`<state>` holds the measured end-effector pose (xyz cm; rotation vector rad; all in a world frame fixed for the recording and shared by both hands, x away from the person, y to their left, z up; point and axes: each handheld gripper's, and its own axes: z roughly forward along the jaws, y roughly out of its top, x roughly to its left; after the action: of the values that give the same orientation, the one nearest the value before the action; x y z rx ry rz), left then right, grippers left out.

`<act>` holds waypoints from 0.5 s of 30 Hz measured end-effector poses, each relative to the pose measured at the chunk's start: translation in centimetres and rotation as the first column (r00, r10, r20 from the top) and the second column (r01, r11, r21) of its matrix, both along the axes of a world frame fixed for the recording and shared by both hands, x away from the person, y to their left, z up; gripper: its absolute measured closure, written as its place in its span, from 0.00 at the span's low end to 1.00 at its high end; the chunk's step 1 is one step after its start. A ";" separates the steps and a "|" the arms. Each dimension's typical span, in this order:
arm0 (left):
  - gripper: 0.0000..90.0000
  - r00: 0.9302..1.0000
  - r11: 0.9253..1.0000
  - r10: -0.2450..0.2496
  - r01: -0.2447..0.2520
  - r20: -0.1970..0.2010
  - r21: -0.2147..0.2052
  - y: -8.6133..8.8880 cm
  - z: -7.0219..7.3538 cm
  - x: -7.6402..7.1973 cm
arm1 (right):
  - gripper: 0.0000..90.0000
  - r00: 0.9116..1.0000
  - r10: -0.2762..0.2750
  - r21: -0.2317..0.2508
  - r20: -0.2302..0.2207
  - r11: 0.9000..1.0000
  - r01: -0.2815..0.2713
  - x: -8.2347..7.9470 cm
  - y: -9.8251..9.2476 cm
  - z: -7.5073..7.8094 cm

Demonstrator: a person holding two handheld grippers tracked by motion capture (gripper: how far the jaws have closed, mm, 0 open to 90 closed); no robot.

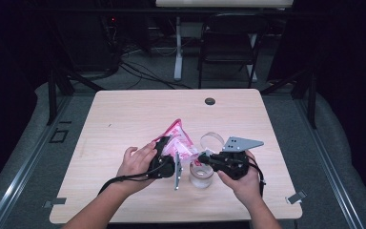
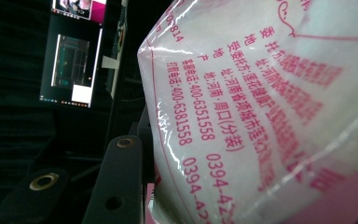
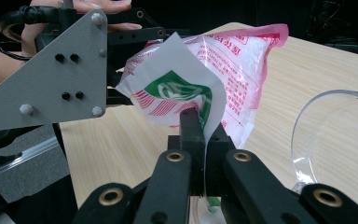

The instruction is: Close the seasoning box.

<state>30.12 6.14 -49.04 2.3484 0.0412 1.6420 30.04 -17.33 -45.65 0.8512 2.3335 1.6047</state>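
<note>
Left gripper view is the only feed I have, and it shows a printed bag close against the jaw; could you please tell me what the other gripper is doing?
Observer: The right gripper is shut on a white flap of the bag, pinched between its jaws.
Operator: Thank you. Is anything standing under the bag?
Observer: Yes, a clear jar stands on the table, just below the right gripper's tips in the high view.
Operator: Is its lid on?
Observer: It looks open; a clear round lid lies on the table just behind the jar.
</note>
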 end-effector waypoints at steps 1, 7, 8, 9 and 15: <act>0.71 1.000 1.000 0.002 -0.002 -0.001 -0.001 0.0 0.0 0.0 | 1.00 1.000 0.000 -0.001 0.002 1.000 0.000 0.0 0.0 0.0; 0.71 1.000 1.000 -0.001 0.001 0.009 0.013 -0.1 0.0 0.0 | 1.00 1.000 -0.006 -0.010 0.006 1.000 0.006 0.0 0.1 0.0; 0.71 1.000 1.000 -0.002 0.001 0.010 0.012 -0.1 -0.1 0.0 | 1.00 1.000 -0.009 -0.011 0.007 1.000 0.009 0.0 0.1 0.0; 0.71 1.000 1.000 0.000 0.000 0.013 0.015 -0.1 -0.1 0.0 | 1.00 1.000 -0.010 -0.011 0.008 1.000 0.010 0.0 0.1 0.0; 0.71 1.000 0.999 -0.007 0.006 0.029 0.033 -0.3 -0.2 0.1 | 1.00 1.000 -0.013 -0.015 0.010 1.000 0.013 0.1 0.0 -0.2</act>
<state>30.18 5.88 -49.26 2.3460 0.0009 1.6859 30.12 -17.30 -45.87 0.8519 2.3259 1.5801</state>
